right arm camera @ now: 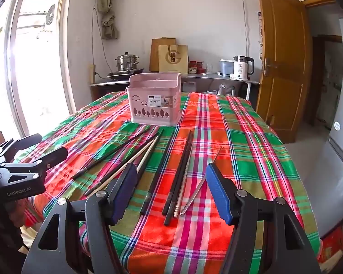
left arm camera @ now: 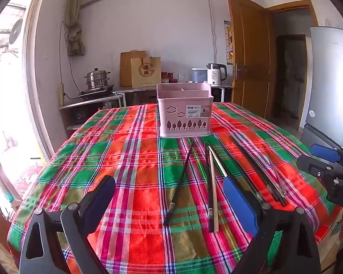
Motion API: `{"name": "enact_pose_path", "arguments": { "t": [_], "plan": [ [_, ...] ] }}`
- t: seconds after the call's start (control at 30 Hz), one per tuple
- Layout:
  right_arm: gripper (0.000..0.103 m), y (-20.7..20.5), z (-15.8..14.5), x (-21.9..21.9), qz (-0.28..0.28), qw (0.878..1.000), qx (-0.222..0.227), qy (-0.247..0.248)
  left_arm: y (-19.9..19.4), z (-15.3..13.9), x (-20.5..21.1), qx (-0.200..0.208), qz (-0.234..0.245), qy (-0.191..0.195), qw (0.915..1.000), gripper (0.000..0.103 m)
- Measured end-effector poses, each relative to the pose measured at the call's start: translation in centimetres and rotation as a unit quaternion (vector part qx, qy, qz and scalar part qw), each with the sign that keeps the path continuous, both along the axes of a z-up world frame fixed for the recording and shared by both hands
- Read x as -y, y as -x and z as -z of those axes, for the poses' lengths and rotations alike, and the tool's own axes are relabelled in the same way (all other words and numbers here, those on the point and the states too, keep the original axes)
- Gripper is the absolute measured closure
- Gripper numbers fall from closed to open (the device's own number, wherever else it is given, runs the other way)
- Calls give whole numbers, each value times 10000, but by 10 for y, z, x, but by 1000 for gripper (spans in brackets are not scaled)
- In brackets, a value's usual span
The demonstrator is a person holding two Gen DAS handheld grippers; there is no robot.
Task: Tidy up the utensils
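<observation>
The pink basket (left arm camera: pixel 184 110) carries a white sticker reading "BASKET" and cut-out clouds and trees; it stands upright near the far edge of the counter (left arm camera: pixel 125 159), which is draped in a red, green and pink plaid cloth. The chopsticks (right arm camera: pixel 178 178) lie loose on the cloth toward the near edge, some black, some pale, one pair metal, none in the basket. The left gripper (left arm camera: pixel 169 202) bears the words "GenRobot.AI" on its body; its fingers stand wide with nothing between them, above a black chopstick. The right gripper (right arm camera: pixel 170 189) hovers likewise, fingers wide and empty. Behind, a paper bag (left arm camera: pixel 146 72) with Chinese characters, a white kettle (left arm camera: pixel 216 74), a steel steamer (left arm camera: pixel 97 78), a wooden door (left arm camera: pixel 251 52).
</observation>
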State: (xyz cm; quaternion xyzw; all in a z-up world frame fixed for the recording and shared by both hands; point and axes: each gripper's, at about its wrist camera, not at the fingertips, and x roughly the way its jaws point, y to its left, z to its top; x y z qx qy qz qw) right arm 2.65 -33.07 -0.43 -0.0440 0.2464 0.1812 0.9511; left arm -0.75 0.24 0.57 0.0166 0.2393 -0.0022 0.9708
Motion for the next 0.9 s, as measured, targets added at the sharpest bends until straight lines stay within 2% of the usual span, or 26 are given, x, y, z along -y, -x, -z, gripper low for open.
{"name": "enact_pose_path", "arguments": {
  "t": [0.9],
  "plan": [
    [40, 2, -1, 1, 1, 10000, 49, 7, 4, -5, 1, -8, 68, 72, 10000, 7]
  ]
}}
